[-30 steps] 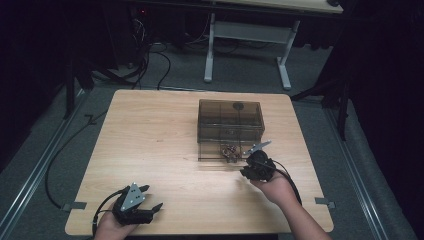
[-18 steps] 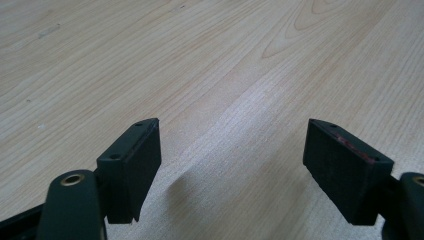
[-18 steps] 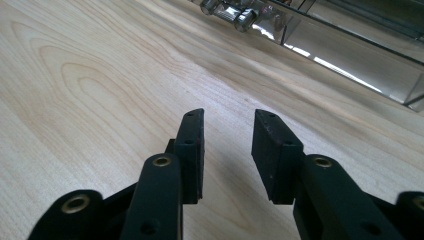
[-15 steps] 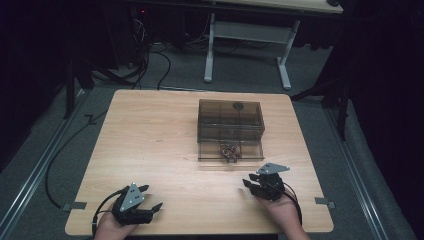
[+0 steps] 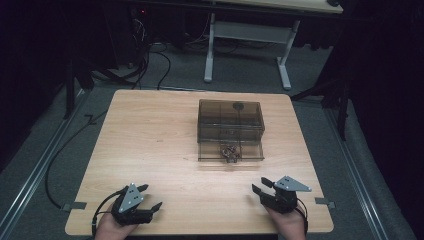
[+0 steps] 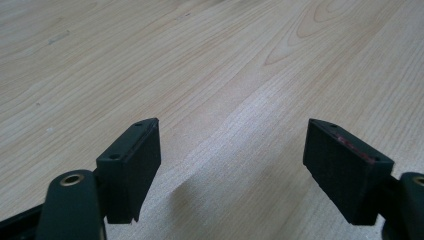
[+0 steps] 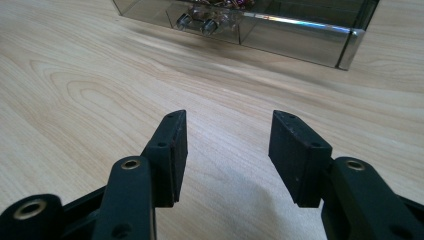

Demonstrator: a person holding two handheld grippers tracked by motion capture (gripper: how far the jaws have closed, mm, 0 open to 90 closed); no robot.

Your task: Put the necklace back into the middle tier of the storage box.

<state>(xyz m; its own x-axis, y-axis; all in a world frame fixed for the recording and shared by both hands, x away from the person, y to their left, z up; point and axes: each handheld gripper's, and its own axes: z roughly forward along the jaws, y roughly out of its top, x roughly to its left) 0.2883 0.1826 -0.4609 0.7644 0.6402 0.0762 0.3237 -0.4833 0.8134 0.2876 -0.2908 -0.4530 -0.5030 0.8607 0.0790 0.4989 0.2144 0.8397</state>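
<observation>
A smoky see-through box (image 5: pixel 230 117) stands right of the table's middle. Its low drawer (image 5: pixel 207 152) is pulled out toward me and holds a small heap of metal bits (image 5: pixel 230 150). My right gripper (image 5: pixel 258 185) rests near the front right corner, well short of the drawer. In the right gripper view its jaws (image 7: pixel 227 135) have just been opening, nothing lies between them, and the drawer front (image 7: pixel 295 42) with the metal bits (image 7: pixel 200 22) is ahead. My left gripper (image 5: pixel 152 196) sits at the front left, open, over bare wood (image 6: pixel 232 145).
The wooden table (image 5: pixel 150 130) has grey tape tabs at its front corners. Beyond its far edge stands a white desk frame (image 5: pixel 210 50), with cables (image 5: pixel 150 60) on the floor. Dark floor rails run along both sides.
My right gripper has drawn back from the drawer's front toward the near right corner of the table, and its jaws stand wider apart. The left gripper has kept still.
</observation>
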